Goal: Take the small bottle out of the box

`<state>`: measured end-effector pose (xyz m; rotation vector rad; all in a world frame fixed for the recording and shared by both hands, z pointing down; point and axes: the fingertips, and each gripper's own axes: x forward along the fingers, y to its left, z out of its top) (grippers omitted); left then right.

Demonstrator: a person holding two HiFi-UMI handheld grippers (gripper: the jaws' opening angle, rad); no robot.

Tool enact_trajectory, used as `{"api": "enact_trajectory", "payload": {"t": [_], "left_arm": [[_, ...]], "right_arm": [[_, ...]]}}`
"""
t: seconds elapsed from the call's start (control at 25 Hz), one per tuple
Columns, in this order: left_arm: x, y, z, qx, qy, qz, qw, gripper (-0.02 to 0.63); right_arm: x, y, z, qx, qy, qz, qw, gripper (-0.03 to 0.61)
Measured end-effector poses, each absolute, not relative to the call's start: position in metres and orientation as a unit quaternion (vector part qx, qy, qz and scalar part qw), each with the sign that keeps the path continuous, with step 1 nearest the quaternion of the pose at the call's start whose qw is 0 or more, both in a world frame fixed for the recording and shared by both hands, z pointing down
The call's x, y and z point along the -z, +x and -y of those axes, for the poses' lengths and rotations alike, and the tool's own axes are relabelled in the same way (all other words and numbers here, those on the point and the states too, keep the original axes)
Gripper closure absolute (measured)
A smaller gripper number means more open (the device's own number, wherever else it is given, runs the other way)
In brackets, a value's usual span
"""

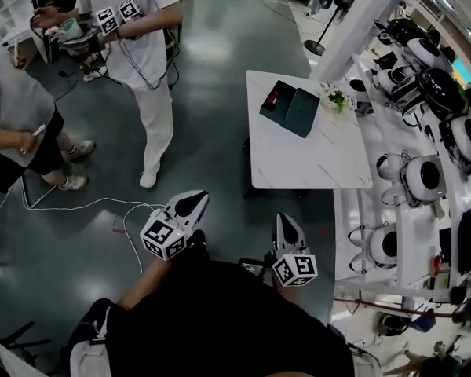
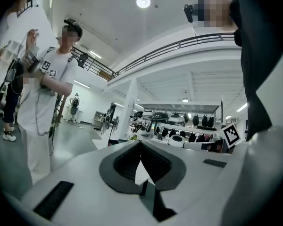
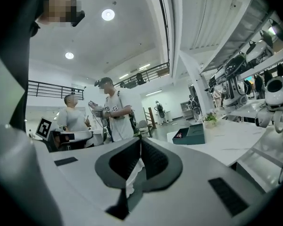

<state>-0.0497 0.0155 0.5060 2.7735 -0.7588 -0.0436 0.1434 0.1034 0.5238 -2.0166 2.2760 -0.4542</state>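
Your left gripper (image 1: 195, 203) and right gripper (image 1: 285, 221) were closed and empty, well apart from the box (image 1: 292, 107); you needed one opened before reaching in.

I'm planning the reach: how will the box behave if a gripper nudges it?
The box looks low and wide, so tipping seems unlikely. It sits on a smooth white table, so it may well slide. Its walls look straight and rigid, so it is probably stiff.

At one o'clock, the red thing (image 1: 273, 98) inside the box (image 1: 292, 108) on the worktop (image 1: 314, 163) is too small to tell. At nine o'clock, a person (image 1: 12, 108) is cut off by the edge.
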Motion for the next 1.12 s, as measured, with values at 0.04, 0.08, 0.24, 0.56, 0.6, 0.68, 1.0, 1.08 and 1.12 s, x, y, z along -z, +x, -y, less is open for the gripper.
{"api": "enact_trajectory", "payload": {"t": [0.04,0.08,0.24,0.56,0.6,0.68,1.0,1.08,1.12], "left_arm": [[-0.501,-0.047,0.001,0.020,0.957,0.258,0.130,0.598],[-0.495,-0.045,0.018,0.024,0.958,0.255,0.126,0.598],[-0.490,-0.039,0.082,0.020,0.962,0.248,0.117,0.598],[-0.494,-0.022,0.177,0.028,0.968,0.219,0.115,0.598],[-0.496,-0.020,0.182,0.028,0.968,0.218,0.119,0.598],[-0.498,-0.012,0.189,0.019,0.969,0.213,0.122,0.598],[-0.516,-0.010,0.284,-0.019,0.961,0.249,0.120,0.598],[-0.521,-0.011,0.316,-0.031,0.959,0.253,0.124,0.598],[-0.519,-0.012,0.332,-0.036,0.959,0.254,0.123,0.598]], "right_arm": [[-0.519,0.144,-0.086,0.145,-0.655,-0.741,0.030,0.544],[-0.514,0.144,-0.067,0.143,-0.654,-0.742,0.028,0.543],[-0.504,0.151,0.006,0.151,-0.662,-0.733,0.037,0.543],[-0.505,0.179,0.124,0.160,-0.668,-0.726,0.033,0.541],[-0.505,0.184,0.133,0.162,-0.670,-0.724,0.032,0.541],[-0.505,0.199,0.150,0.166,-0.672,-0.721,0.033,0.541],[-0.535,0.250,0.247,0.216,-0.667,-0.712,0.049,0.472],[-0.555,0.260,0.277,0.247,-0.663,-0.706,0.036,0.459],[-0.565,0.265,0.293,0.263,-0.660,-0.704,0.025,0.451]]}}
